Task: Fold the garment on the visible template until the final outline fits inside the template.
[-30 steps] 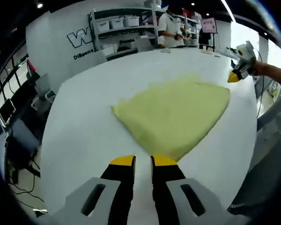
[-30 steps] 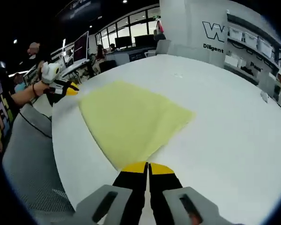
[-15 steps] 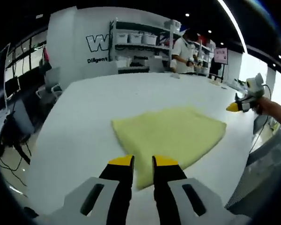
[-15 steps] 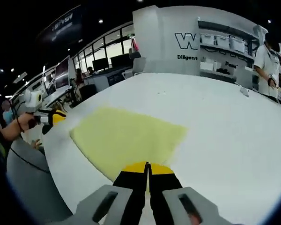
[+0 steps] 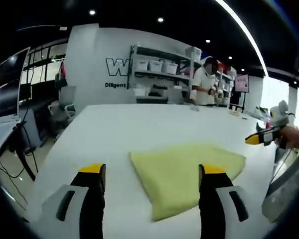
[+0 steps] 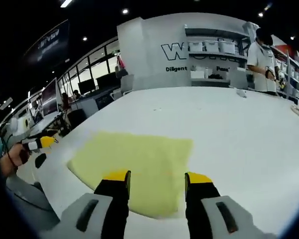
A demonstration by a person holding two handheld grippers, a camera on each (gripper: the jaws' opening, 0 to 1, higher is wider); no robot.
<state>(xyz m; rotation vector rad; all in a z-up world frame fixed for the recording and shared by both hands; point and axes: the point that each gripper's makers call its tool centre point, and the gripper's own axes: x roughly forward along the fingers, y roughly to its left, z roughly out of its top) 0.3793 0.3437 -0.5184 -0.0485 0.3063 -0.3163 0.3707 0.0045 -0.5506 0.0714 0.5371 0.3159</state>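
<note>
A pale yellow garment (image 5: 184, 169) lies folded flat on the white table (image 5: 114, 129). My left gripper (image 5: 152, 172) hovers over its near corner, open wide, with nothing between the jaws. In the right gripper view the same garment (image 6: 134, 157) spreads out just beyond my right gripper (image 6: 158, 177), which is also open and holds nothing. The right gripper (image 5: 261, 138) shows at the table's right edge in the left gripper view, held in a hand. The left gripper (image 6: 40, 143) shows at the left edge in the right gripper view.
A person in a white shirt (image 5: 205, 87) stands at the far end of the table beside shelves with bins (image 5: 154, 67). Desks, monitors and chairs (image 6: 89, 94) lie beyond the table edge. The table's rim (image 6: 45, 174) is close to the garment.
Both grippers have gone from shut or nearly shut to wide open. Both views have dropped lower and levelled out. The garment lies as before.
</note>
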